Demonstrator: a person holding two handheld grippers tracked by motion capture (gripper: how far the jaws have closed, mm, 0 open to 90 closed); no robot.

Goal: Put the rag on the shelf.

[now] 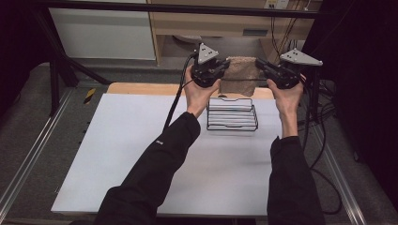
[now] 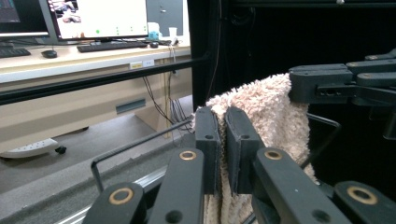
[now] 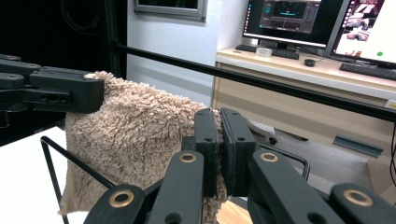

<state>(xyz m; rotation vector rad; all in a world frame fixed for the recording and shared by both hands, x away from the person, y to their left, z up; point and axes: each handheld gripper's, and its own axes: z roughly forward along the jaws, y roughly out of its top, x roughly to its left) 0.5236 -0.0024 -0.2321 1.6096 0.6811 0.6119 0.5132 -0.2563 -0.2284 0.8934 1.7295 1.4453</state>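
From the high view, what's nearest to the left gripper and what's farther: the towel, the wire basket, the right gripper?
1. Towel: pinched in the left gripper, hanging to its right.
2. Wire basket: on the table, just below.
3. Right gripper: holding the towel's far corner.

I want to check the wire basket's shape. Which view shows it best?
The high view: the whole black wire basket sits on the table under the held towel. The two gripper views catch just parts of its rim.
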